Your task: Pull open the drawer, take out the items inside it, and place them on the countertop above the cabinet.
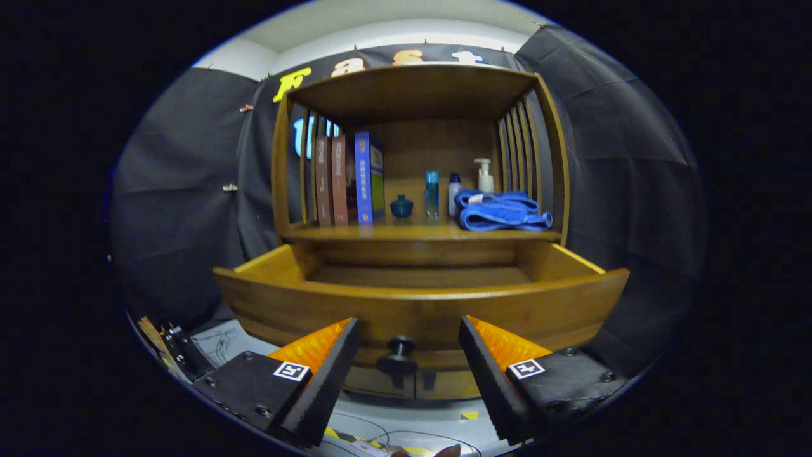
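Evidently I have my gripper (pixel 409 374) spread wide and holding nothing, its fingers flanking the round dark knob (pixel 398 355) of the pulled-out curved wooden drawer (pixel 419 304), which looks empty as far as its front lets me see. At twelve o'clock, the worktop (pixel 419 233) carries upright books (pixel 349 181), small bottles (pixel 444 193) and a folded blue towel (pixel 501 212), likely already moved.
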`<action>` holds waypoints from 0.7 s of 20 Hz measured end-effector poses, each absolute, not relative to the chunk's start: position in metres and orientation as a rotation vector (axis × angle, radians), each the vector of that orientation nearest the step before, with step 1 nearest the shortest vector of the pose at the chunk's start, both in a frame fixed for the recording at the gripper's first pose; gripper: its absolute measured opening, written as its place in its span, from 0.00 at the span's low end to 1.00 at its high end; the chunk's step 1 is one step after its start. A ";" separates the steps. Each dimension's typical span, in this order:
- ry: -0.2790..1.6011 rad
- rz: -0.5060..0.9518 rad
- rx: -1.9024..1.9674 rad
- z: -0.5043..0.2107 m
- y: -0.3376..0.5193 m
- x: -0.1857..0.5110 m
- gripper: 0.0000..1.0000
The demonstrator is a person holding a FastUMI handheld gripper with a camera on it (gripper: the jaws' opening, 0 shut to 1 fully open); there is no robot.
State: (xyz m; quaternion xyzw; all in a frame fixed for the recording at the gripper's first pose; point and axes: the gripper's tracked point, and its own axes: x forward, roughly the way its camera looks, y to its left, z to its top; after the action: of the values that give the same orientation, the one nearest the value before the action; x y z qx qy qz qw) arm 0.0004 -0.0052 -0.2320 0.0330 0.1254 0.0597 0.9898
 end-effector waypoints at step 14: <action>0.950 0.110 0.074 -0.263 -0.005 0.134 0.99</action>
State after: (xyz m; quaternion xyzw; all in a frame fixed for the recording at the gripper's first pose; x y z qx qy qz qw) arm 0.1344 -0.0054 -0.2631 0.0354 0.4569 0.0531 0.8872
